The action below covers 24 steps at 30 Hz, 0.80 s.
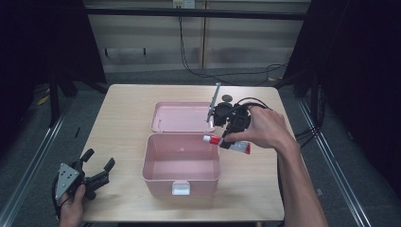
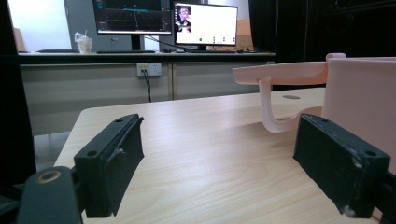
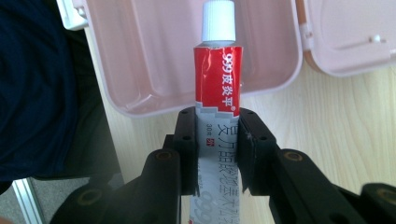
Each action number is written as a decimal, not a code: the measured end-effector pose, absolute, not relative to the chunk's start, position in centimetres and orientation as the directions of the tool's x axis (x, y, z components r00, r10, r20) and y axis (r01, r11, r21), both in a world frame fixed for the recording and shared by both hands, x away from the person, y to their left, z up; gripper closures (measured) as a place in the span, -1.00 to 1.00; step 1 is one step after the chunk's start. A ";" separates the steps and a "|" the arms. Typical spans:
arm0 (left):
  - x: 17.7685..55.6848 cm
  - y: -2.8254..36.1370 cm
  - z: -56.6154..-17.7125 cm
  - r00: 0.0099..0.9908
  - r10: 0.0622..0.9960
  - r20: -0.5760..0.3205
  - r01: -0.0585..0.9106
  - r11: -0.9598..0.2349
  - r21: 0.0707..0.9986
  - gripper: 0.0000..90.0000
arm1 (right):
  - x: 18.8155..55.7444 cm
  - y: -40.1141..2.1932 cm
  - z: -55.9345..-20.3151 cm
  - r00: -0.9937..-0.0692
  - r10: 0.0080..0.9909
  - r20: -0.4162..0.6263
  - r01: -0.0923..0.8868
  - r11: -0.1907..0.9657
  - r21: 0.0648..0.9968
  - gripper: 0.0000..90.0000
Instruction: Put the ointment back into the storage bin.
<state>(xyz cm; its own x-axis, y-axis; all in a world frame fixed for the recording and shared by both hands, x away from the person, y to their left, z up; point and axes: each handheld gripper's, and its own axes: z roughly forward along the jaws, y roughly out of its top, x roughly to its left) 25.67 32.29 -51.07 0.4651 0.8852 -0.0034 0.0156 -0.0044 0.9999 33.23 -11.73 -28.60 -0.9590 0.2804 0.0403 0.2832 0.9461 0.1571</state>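
Note:
A pink box (image 1: 181, 165) stands open in the middle of the table, its lid (image 1: 182, 117) lying flat behind it. My right gripper (image 1: 226, 142) is shut on a red, white and grey ointment tube (image 1: 231, 144). The tube's white cap (image 1: 207, 138) reaches over the box's right rim. In the right gripper view the tube (image 3: 218, 93) stands between the two black jaws, above the pink box (image 3: 154, 56). My left gripper (image 1: 98, 166) rests open at the table's front left corner, nothing between its fingers (image 2: 114, 161); the box wall (image 2: 364, 93) is at its right.
A dark round disc (image 1: 227, 98) lies on the table behind the right hand. A thin grey rod (image 1: 213, 101) rises from the right gripper. Cables (image 1: 198, 71) run across the floor past the far edge. Bare wood shows left of the box.

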 end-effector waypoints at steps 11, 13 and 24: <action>25.7 32.3 -51.1 0.465 0.885 -0.003 0.016 -0.004 1.000 -0.66 | 34.0 -9.4 -28.5 -0.968 0.247 0.037 0.250 0.952 0.174 0.58; 25.7 32.3 -51.1 0.465 0.885 -0.003 0.016 -0.005 1.000 -0.66 | 34.2 -8.8 -28.7 -0.973 0.229 0.040 0.232 0.957 0.173 0.58; 25.7 32.3 -51.1 0.465 0.885 -0.006 0.014 -0.001 1.000 -0.66 | 34.8 -5.0 -29.7 -0.984 0.175 0.035 0.179 0.968 0.174 0.58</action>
<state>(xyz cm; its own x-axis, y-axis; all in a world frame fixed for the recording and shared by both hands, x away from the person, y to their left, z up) 25.67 32.29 -51.08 0.4655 0.8851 -0.0055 0.0137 -0.0010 0.9999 34.81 -4.99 -29.70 -0.9839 0.1753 0.0353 0.1788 0.9684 0.1736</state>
